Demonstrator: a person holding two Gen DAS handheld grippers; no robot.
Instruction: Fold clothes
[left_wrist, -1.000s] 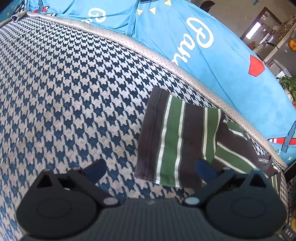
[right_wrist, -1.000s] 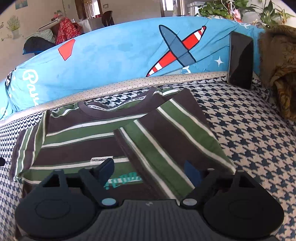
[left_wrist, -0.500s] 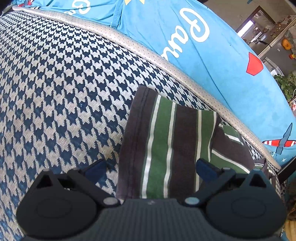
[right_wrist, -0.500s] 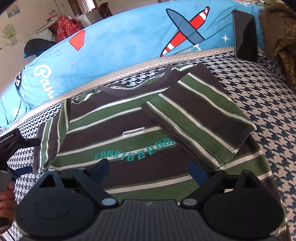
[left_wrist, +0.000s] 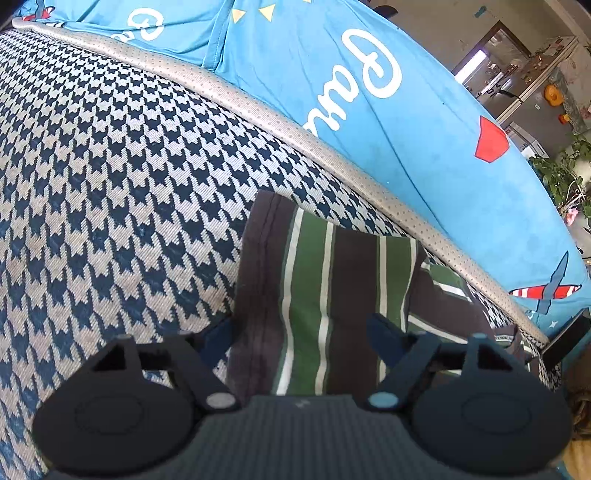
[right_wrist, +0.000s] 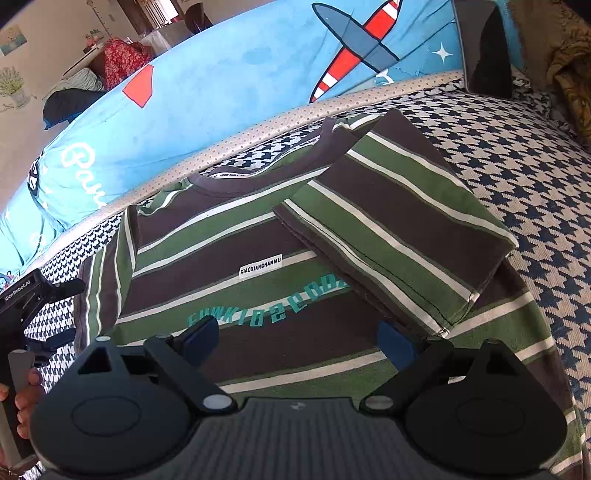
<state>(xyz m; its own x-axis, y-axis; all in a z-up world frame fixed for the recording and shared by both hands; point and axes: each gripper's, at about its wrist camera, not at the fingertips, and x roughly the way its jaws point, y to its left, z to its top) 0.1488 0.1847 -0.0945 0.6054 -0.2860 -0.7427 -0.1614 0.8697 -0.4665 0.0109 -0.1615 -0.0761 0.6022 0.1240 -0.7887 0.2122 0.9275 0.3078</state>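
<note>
Roughly early: striped shirt (right_wrist: 258, 258) lies mid-frame on the houndstooth couch (right_wrist: 535, 177), one sleeve (right_wrist: 399, 229) folded in. Left gripper (left_wrist: 299, 332) jaws closing around the unfolded sleeve (left_wrist: 325, 288), not yet pinched. Right gripper (right_wrist: 295, 336) hovers open, empty.

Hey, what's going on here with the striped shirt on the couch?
A person with a claw in each hand is folding a striped T-shirt spread on a houndstooth couch cover. One sleeve is already folded in over the chest. The left claw sits over the other sleeve, its jaws closing around the fabric but not yet pinching it. The right claw hangs open over the shirt's lower front, holding nothing.
</note>
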